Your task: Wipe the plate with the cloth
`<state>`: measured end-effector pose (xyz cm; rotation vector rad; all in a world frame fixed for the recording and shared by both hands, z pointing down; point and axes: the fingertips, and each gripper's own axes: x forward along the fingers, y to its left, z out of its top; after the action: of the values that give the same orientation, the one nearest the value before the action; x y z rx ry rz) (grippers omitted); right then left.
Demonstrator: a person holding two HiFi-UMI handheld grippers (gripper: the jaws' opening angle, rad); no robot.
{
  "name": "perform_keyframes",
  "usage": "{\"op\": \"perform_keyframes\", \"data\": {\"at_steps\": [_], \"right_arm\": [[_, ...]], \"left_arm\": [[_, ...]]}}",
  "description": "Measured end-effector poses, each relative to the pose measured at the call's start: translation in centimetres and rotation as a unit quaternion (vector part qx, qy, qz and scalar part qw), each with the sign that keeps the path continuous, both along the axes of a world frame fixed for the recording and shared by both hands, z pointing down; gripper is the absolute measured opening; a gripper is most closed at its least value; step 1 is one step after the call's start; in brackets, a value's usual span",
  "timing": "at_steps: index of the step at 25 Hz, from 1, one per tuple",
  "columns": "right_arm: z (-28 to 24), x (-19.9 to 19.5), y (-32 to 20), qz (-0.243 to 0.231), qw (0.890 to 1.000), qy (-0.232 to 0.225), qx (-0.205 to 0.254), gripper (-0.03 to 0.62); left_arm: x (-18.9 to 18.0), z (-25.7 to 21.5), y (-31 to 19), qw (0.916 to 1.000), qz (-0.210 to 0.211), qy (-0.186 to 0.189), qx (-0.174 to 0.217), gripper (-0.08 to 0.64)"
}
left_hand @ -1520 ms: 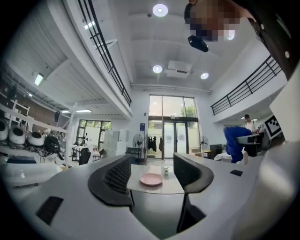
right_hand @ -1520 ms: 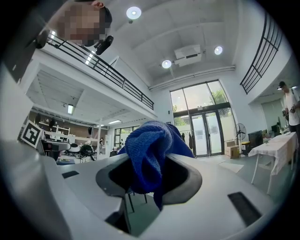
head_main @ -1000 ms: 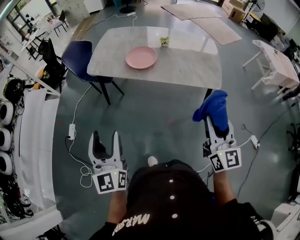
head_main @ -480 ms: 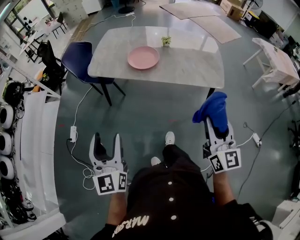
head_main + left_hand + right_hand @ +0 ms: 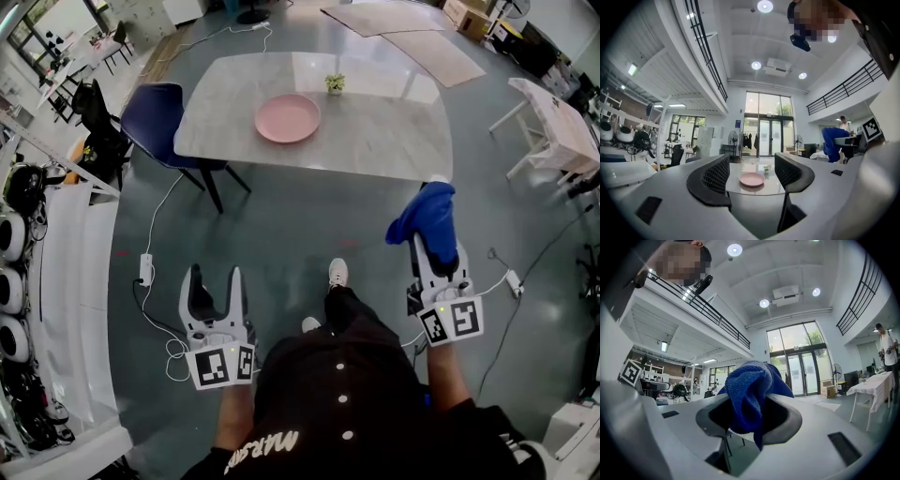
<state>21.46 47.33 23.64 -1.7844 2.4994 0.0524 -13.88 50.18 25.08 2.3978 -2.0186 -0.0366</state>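
Note:
A pink plate lies on the marble table, far ahead of both grippers; in the left gripper view the plate shows between the jaws at a distance. My left gripper is open and empty, held over the floor. A bunched blue cloth sticks out of my right gripper, which is shut on it. Up close in the right gripper view, the cloth fills the gap of that gripper and hides the table.
A small potted plant stands on the table behind the plate. A dark blue chair is at the table's left end. Cables and a power strip lie on the floor at left. A white table stands at right.
The person has stepped forward, one white shoe now ahead on the floor. The table and plate sit slightly nearer. Both grippers keep their pose.

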Motion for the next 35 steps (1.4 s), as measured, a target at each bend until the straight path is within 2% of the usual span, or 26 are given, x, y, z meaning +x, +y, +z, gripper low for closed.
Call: {"op": "perform_keyframes", "data": {"at_steps": [6,15,23,35], "right_arm": [[0.0,0.5,-3.0,-0.005,1.0,0.004,0.001,0.149],[0.1,1.3,-8.3,-0.01,1.0,0.006,-0.004,0.149],[-0.6,2.3,-14.8,-0.017,1.0,0.001,0.001,0.149],[-1.9,3.9,-23.4,-0.046,0.999,0.006,0.003,0.149]], "left_arm": [[0.7,0.4,-2.9,1.0,-0.001,-0.004,-0.005,0.295],[1.8,0.7,-8.1,0.9999,0.008,0.008,-0.011,0.293],[3.1,0.1,-14.2,0.9998,0.002,-0.004,-0.02,0.295],[5.2,-1.1,-22.0,0.9996,-0.018,-0.003,-0.021,0.295]]}}
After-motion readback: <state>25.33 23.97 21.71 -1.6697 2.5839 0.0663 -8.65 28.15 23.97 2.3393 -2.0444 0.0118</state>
